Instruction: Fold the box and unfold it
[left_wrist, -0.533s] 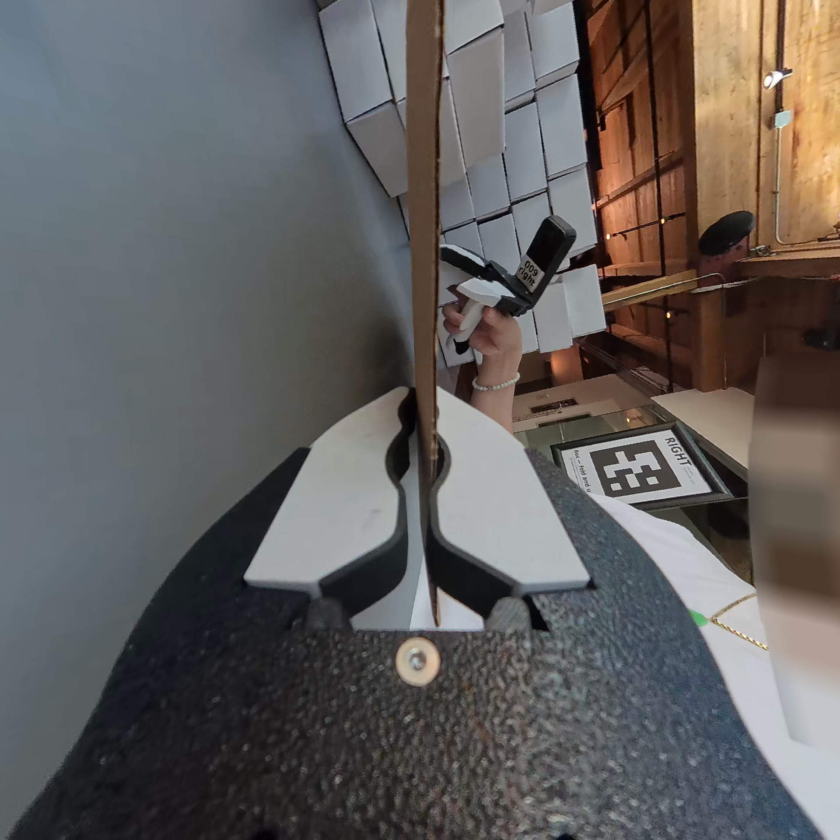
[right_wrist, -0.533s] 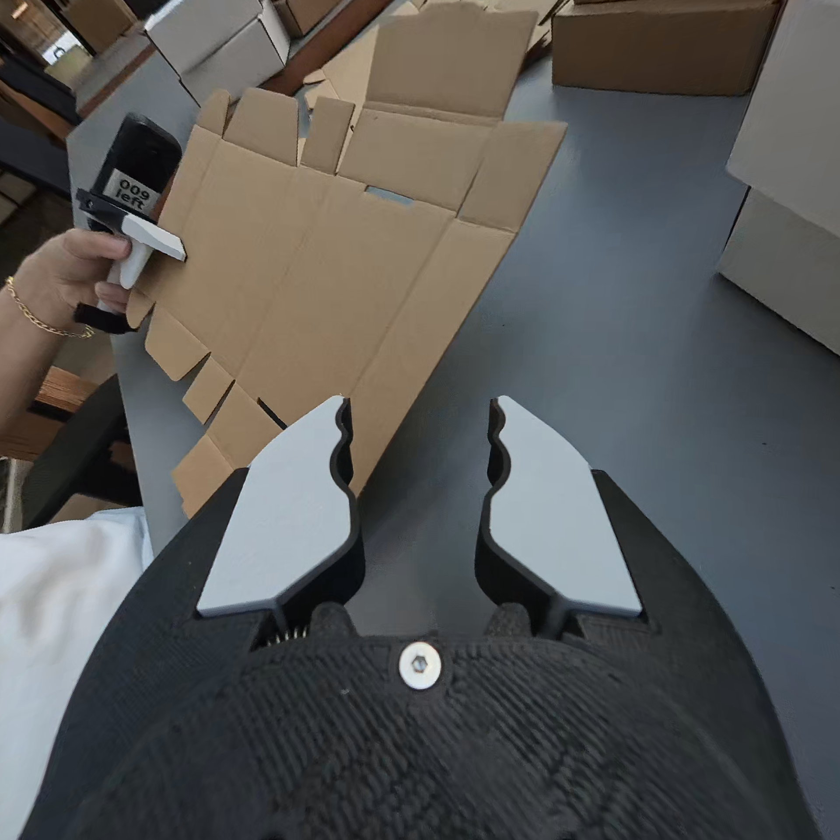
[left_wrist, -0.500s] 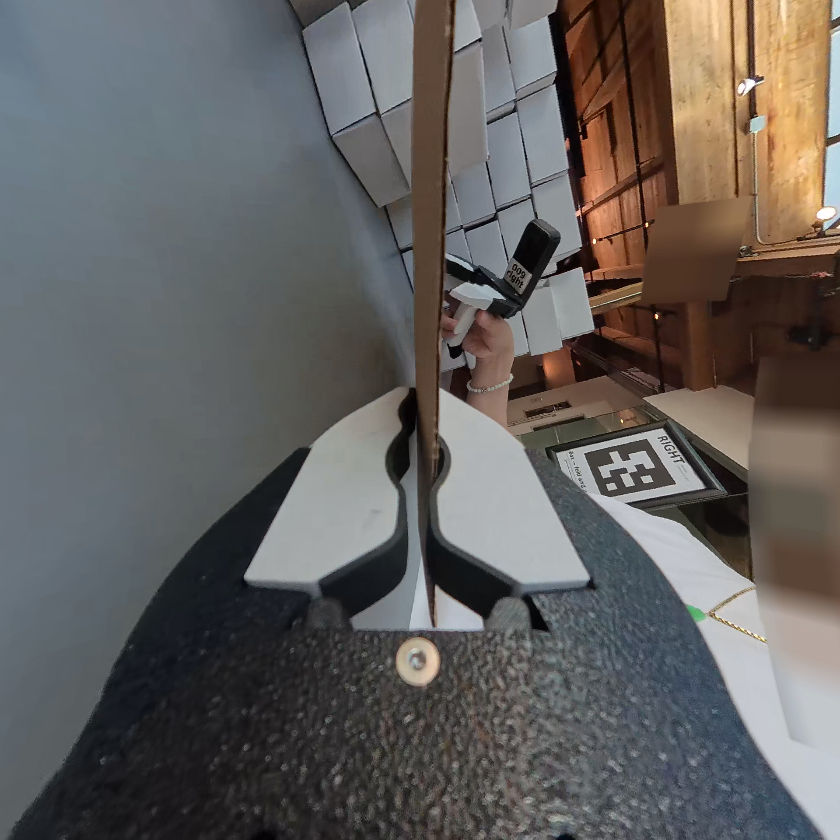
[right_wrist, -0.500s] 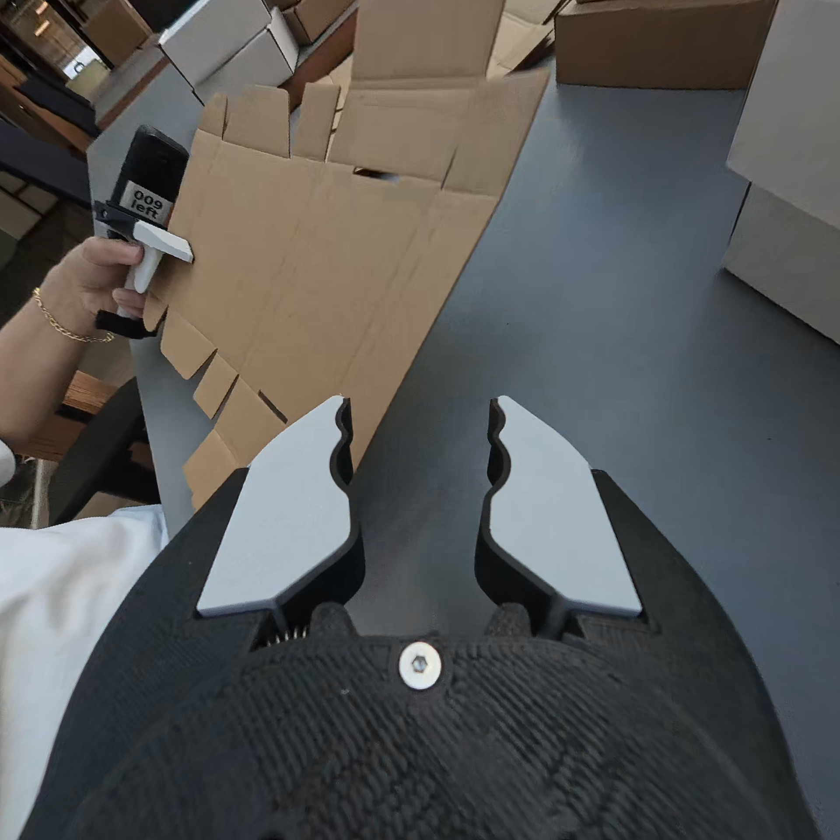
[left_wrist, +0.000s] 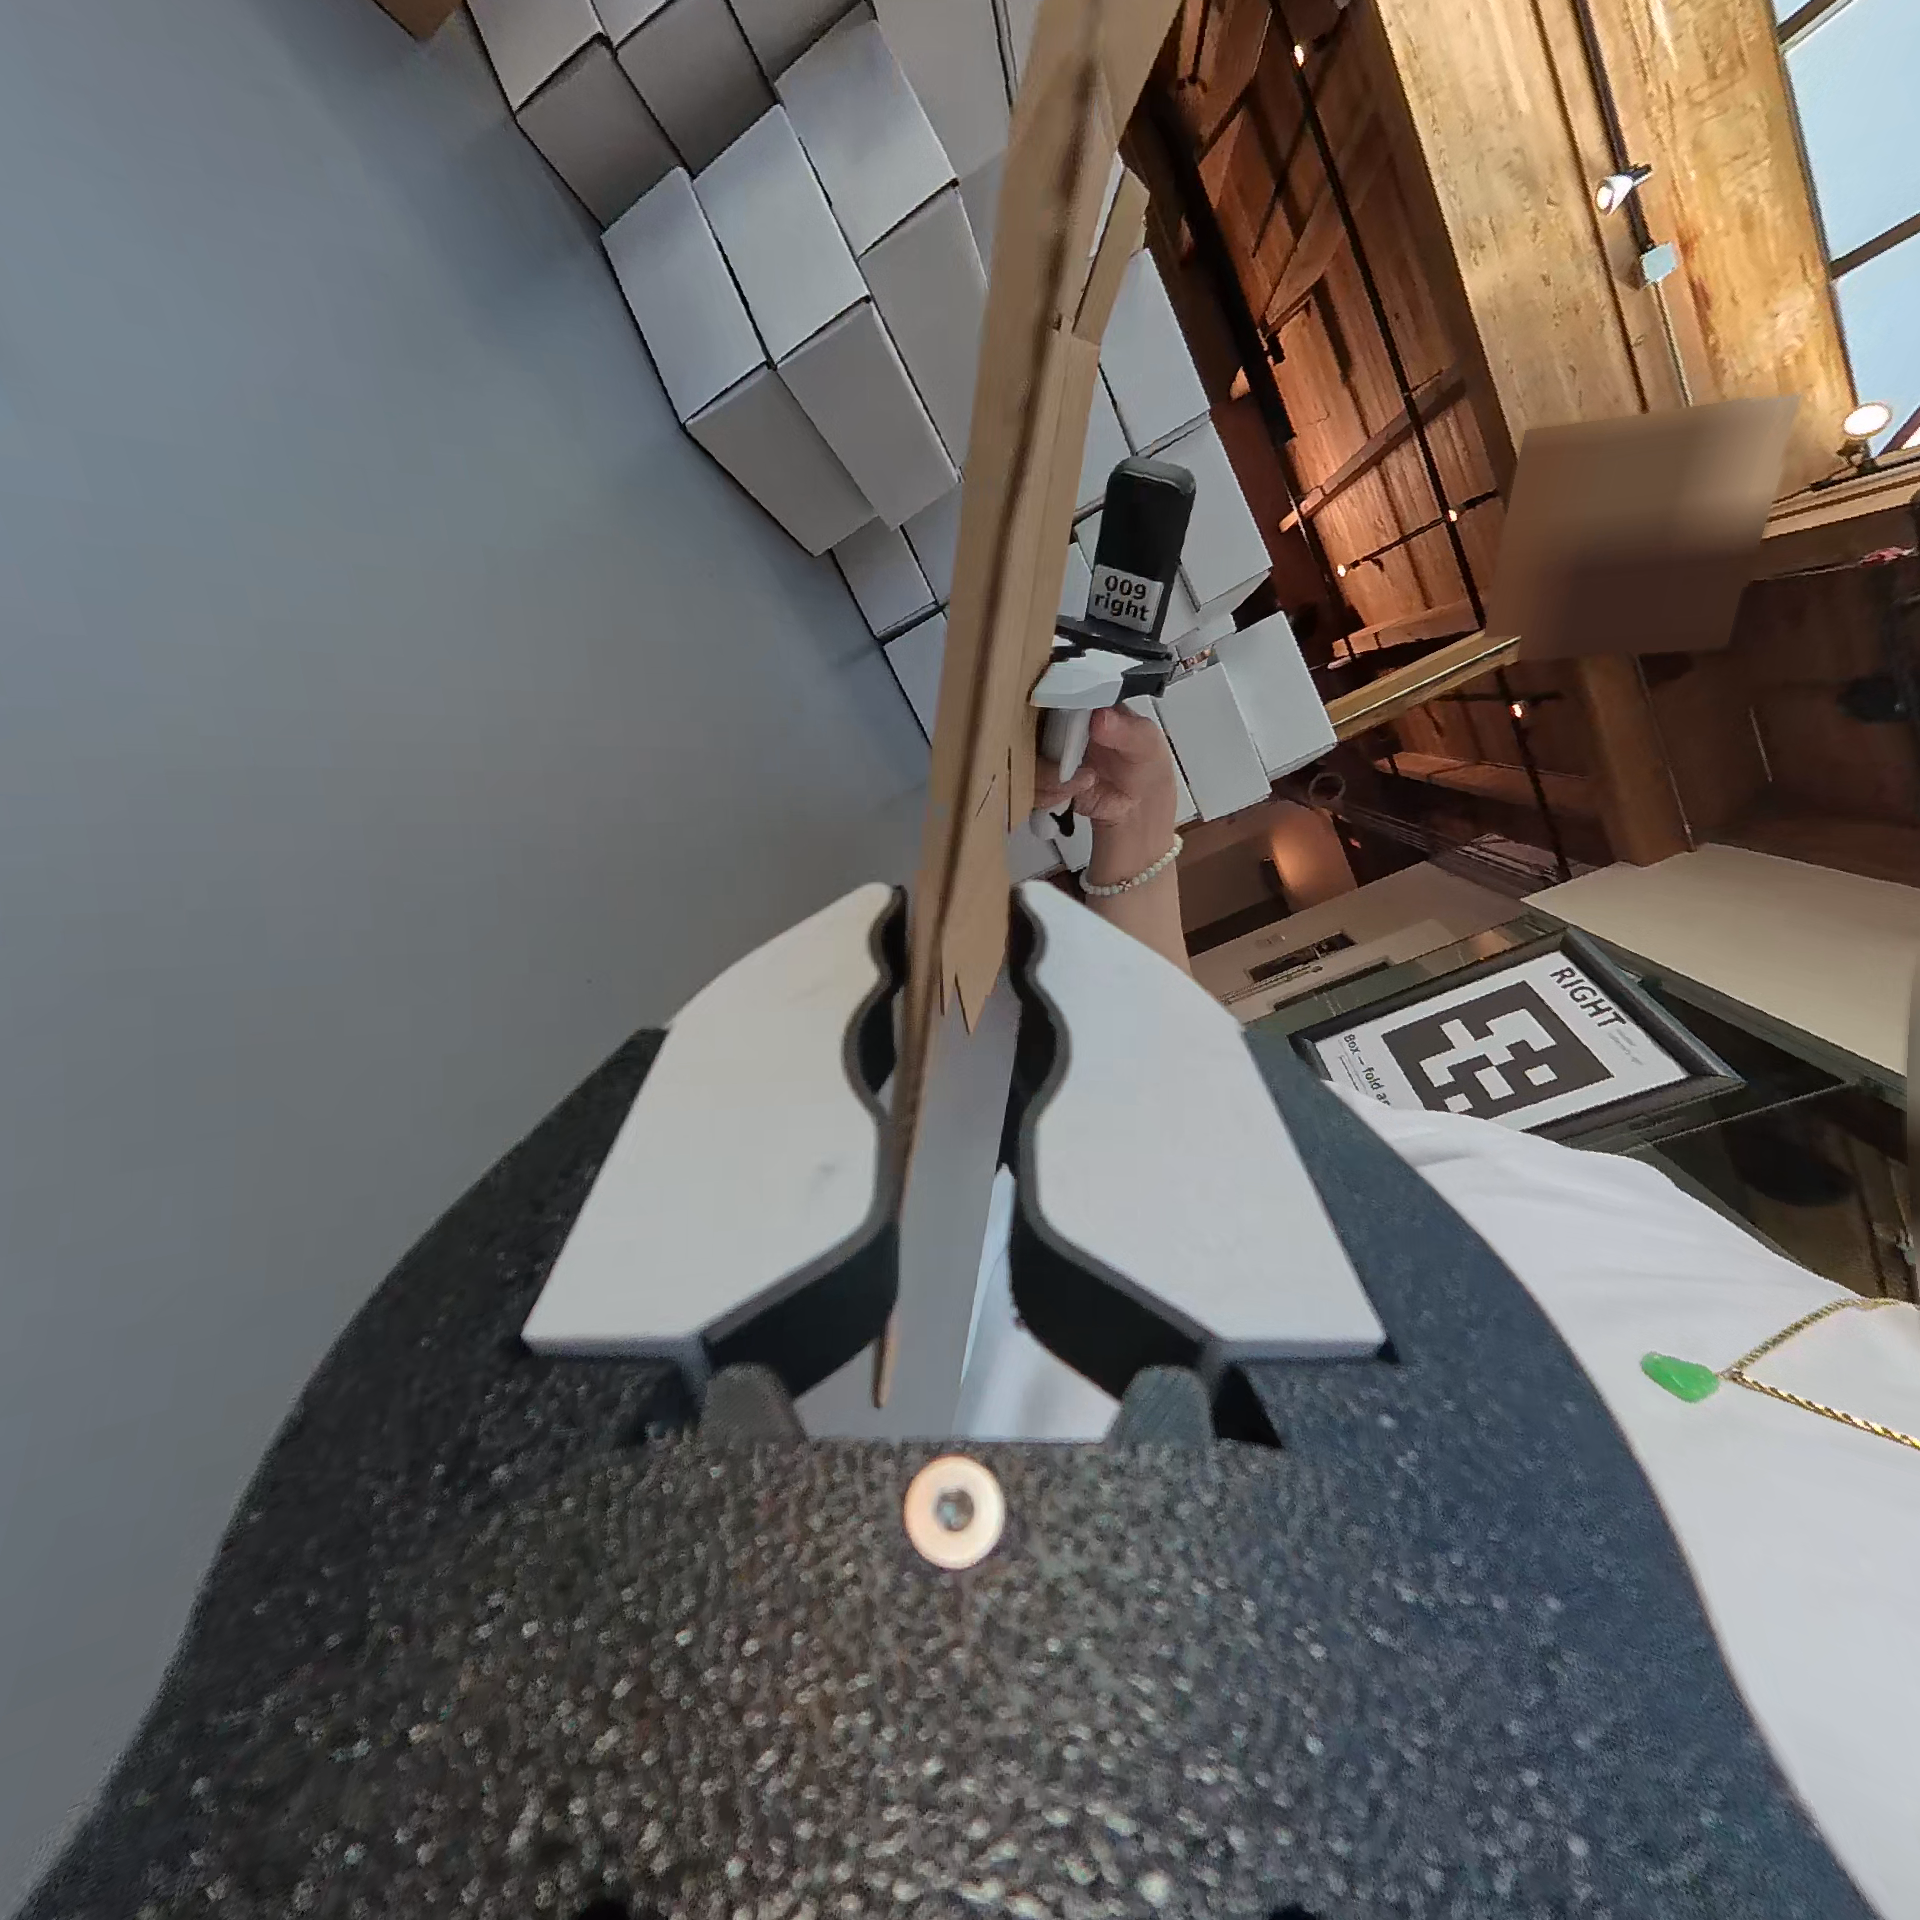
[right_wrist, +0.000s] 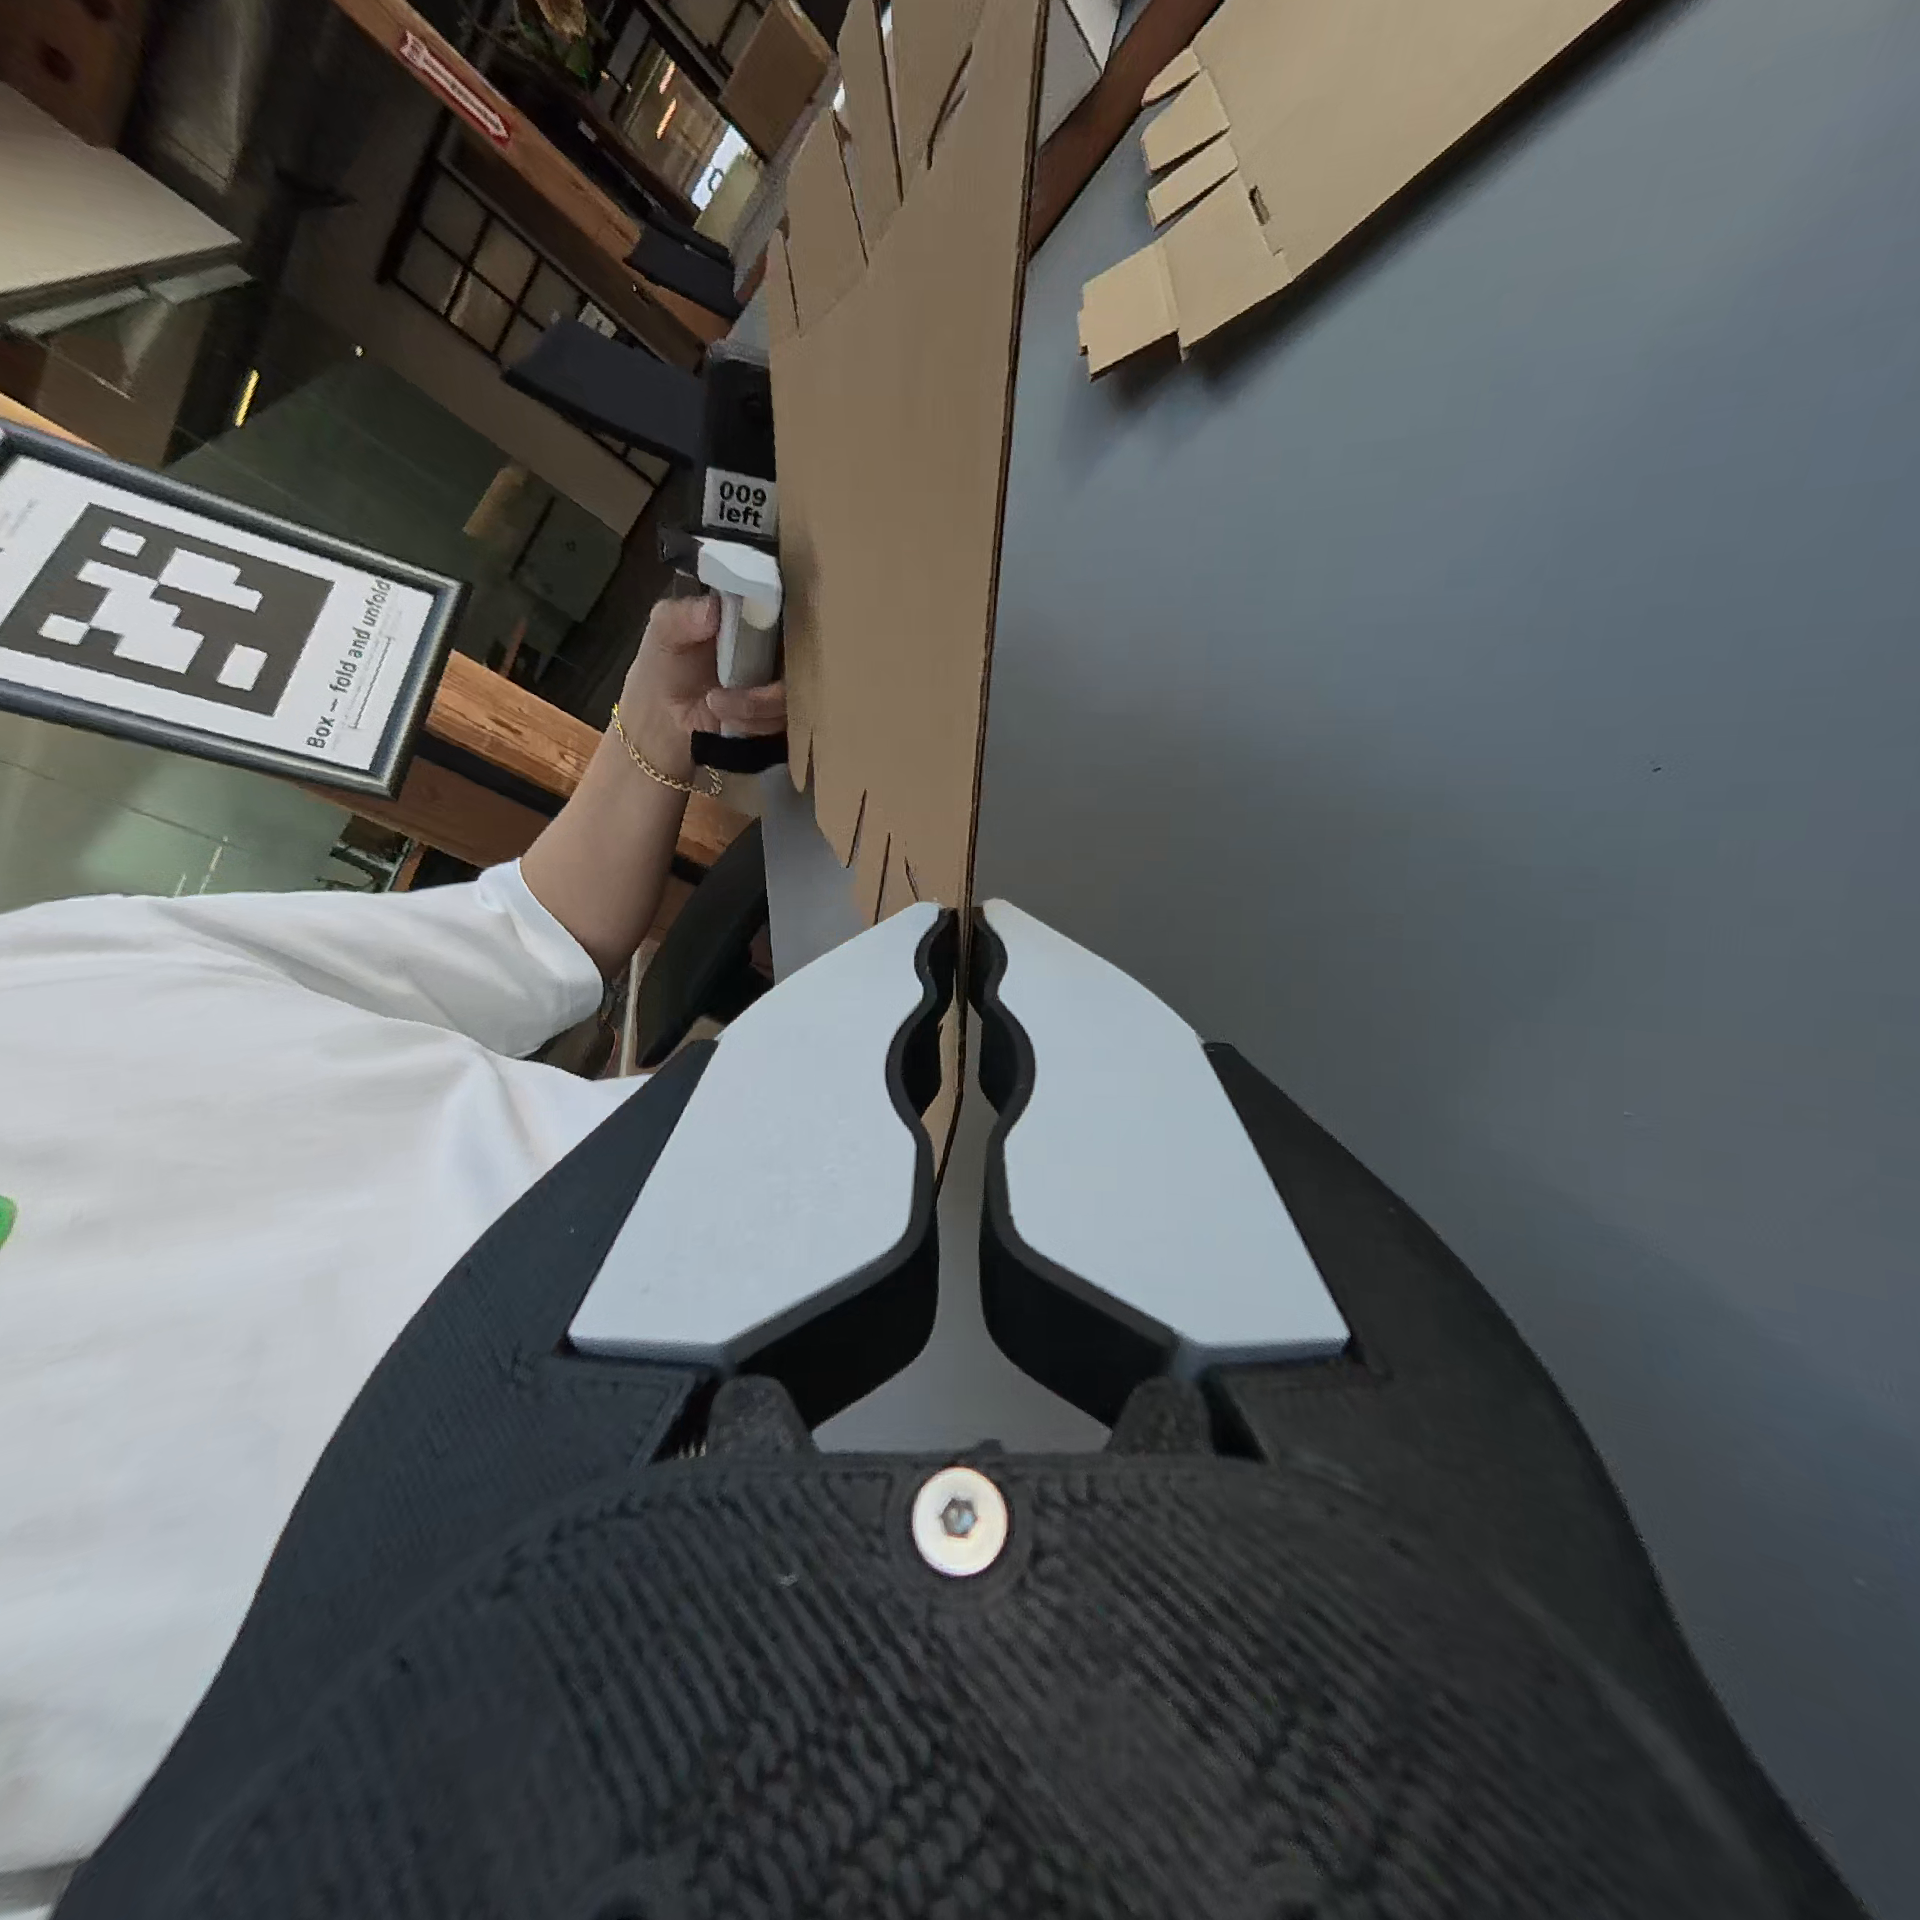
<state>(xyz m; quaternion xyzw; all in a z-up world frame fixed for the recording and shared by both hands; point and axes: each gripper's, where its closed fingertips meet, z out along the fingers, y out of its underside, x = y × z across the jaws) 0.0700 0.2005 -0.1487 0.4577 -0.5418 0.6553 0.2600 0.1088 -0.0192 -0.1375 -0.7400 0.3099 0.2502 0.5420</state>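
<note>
The box is a flat brown cardboard blank (right_wrist: 894, 468), held up off the grey table (right_wrist: 1455, 727) and seen nearly edge-on. My right gripper (right_wrist: 966, 914) is shut on its near edge. My left gripper (left_wrist: 958, 909) has its jaws a little apart around the opposite edge of the cardboard (left_wrist: 1018, 520), which leans against the left finger with a gap to the right one. Each gripper shows in the other's view: the left (right_wrist: 740, 566) and the right (left_wrist: 1101, 675), both at the sheet's edge.
Another flat cardboard blank (right_wrist: 1299, 156) lies farther back on the table. White boxes (left_wrist: 810, 312) are stacked along the table's side. A framed marker sign (right_wrist: 208, 613) stands off the table. The person's white shirt (right_wrist: 260, 1143) is close behind the grippers.
My right gripper, open above the table before, has closed on the cardboard's edge. The sheet has risen from flat to upright. My left gripper's jaws have loosened from a tight pinch.
</note>
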